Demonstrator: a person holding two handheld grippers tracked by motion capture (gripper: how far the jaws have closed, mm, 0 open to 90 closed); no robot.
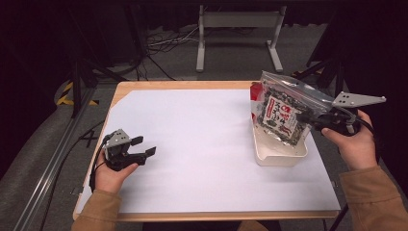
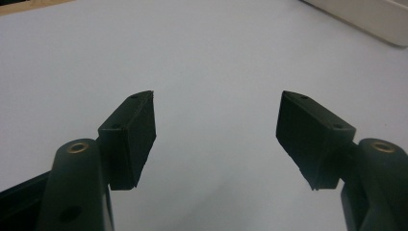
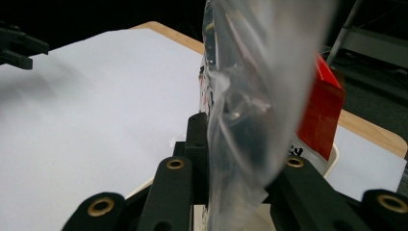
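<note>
Packaging of this kind, a clear zip-top plastic bag with a black-speckled printed snack pack inside [image 1: 281, 111], looked light, limp and slick; it would sag and swing from any single pinch, and its contents seemed likely to crush under a hard squeeze. The safest hold appeared to be the flat film at the bag's edge, clear of the contents, which was where the right gripper [image 1: 307, 117] had it. Its jaws were pressed together on the crumpled film [image 3: 240, 144], which stood between them. The bag hung just ahead of that claw, over the white rectangular plastic tray [image 1: 280, 155], its lower corner apparently inside the tray, with a red box [image 3: 321, 107] beyond it. The left gripper [image 1: 144, 146] sat well apart across the white table sheet [image 1: 202, 144], jaws spread wide and holding nothing.
</note>
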